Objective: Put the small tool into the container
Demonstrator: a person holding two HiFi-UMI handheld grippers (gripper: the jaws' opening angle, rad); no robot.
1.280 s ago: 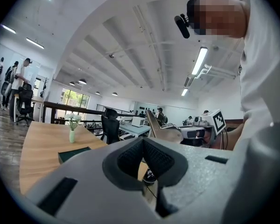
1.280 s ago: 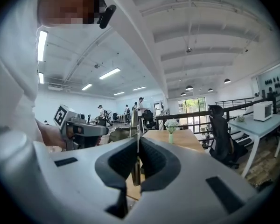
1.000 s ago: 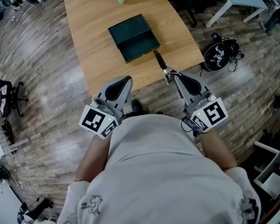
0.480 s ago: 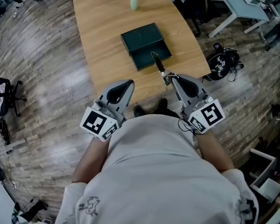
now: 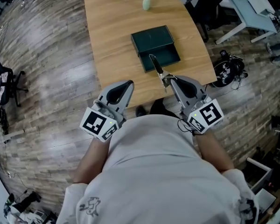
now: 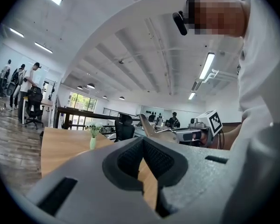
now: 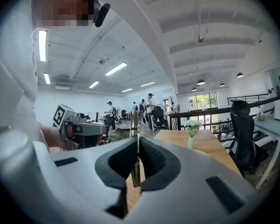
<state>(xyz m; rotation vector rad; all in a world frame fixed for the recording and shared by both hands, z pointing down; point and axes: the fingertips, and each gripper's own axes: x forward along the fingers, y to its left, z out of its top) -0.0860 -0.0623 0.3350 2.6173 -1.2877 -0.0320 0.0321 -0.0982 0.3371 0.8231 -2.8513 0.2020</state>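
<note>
A dark green box (image 5: 152, 36) lies on the wooden table (image 5: 112, 31), its open tray (image 5: 162, 59) facing me. My right gripper (image 5: 169, 80) is shut on the small tool (image 5: 155, 63), a knife-like piece with a dark handle. Its far end reaches over the tray's near edge. In the right gripper view the thin metal part (image 7: 135, 125) stands clamped between the pads of the right gripper (image 7: 137, 141). My left gripper (image 5: 129, 84) hangs at the table's near edge, shut and empty; its pads meet at the tip of the left gripper (image 6: 143, 140).
A small vase with flowers (image 5: 146, 3) stands at the table's far end. A black bag (image 5: 228, 70) lies on the floor to the right, with a black chair (image 5: 207, 6) beyond it. Another chair (image 5: 2, 85) stands far left. People stand in the distance.
The table and box have drawn nearer and shifted right in the head view. The tool's far end now lies over the open tray's edge. Both grippers keep their hold.
</note>
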